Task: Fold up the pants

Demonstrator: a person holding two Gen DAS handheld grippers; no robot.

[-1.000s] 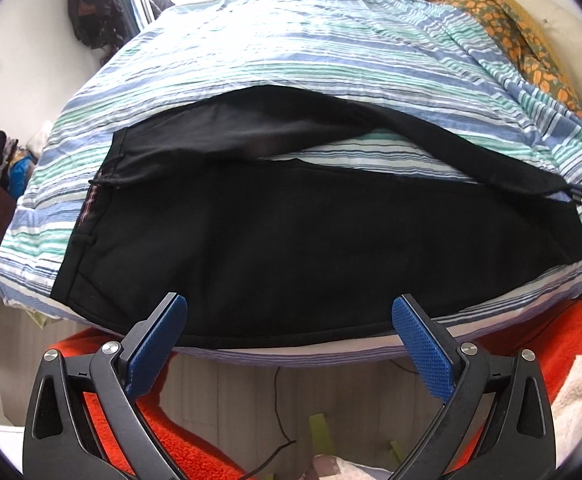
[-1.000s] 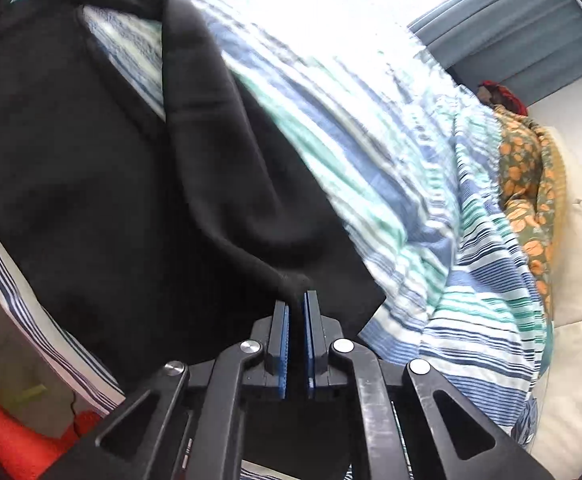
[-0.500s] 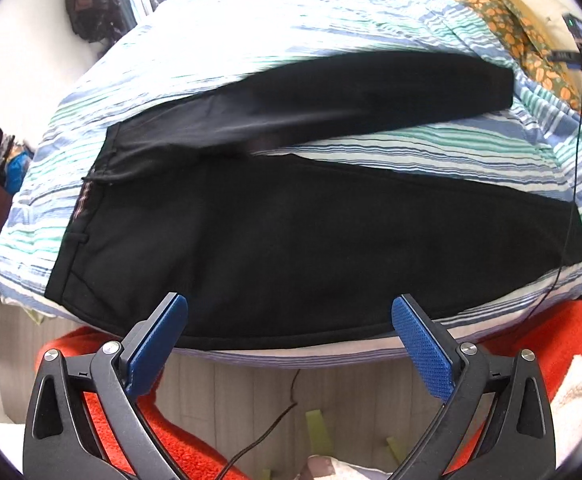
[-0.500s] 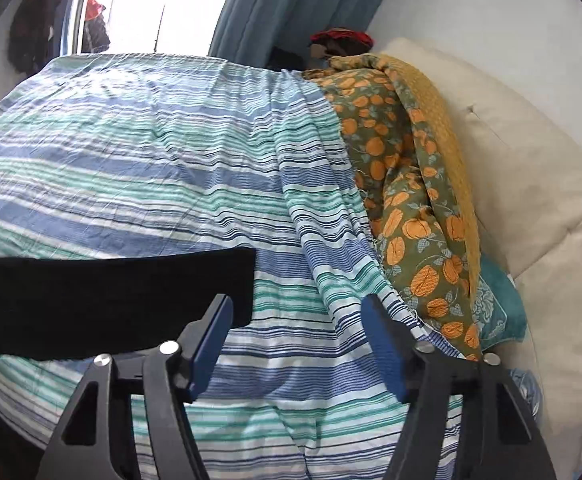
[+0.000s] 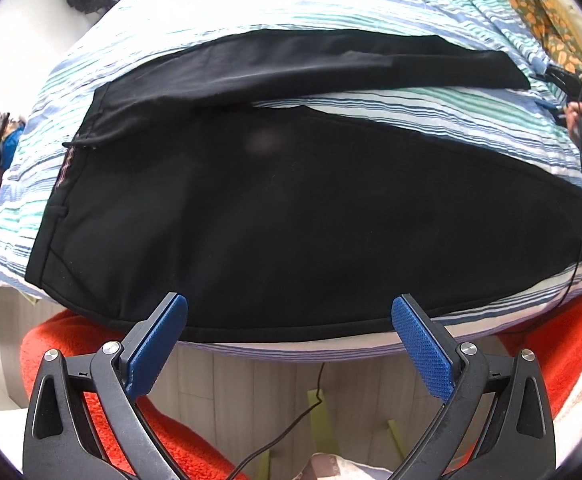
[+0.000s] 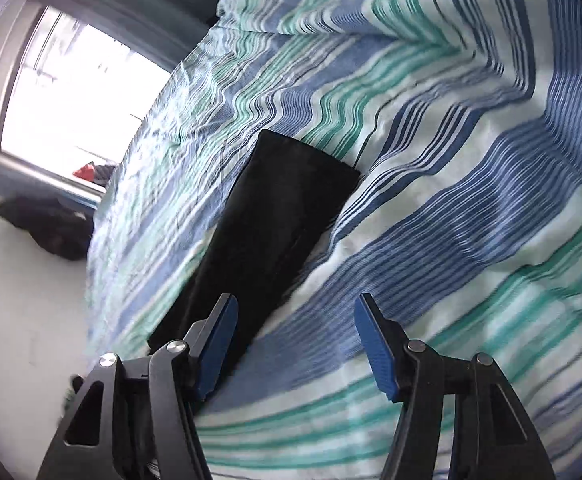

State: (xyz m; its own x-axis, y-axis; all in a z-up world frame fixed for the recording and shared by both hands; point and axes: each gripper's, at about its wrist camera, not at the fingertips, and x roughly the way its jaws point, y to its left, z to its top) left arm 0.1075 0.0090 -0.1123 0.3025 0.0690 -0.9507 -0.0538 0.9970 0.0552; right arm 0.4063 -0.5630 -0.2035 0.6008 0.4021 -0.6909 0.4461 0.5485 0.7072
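Observation:
Black pants lie spread on a striped bedsheet, waistband to the left, the two legs splayed apart toward the right. My left gripper is open and empty, just short of the near leg's lower edge. My right gripper is open and empty over the sheet, with the far leg's hem ahead and to its left. The right gripper with the hand holding it shows at the right edge of the left wrist view, next to the far leg's end.
An orange-red fleece blanket lies below the bed edge, with a black cable over wood floor. An orange-patterned cover lies at the far right of the bed. A window stands beyond the bed.
My right gripper carried the far pant leg up and away from the near leg, let go of it on the sheet, opened, and has since swung round. The left gripper stayed open and moved slightly closer.

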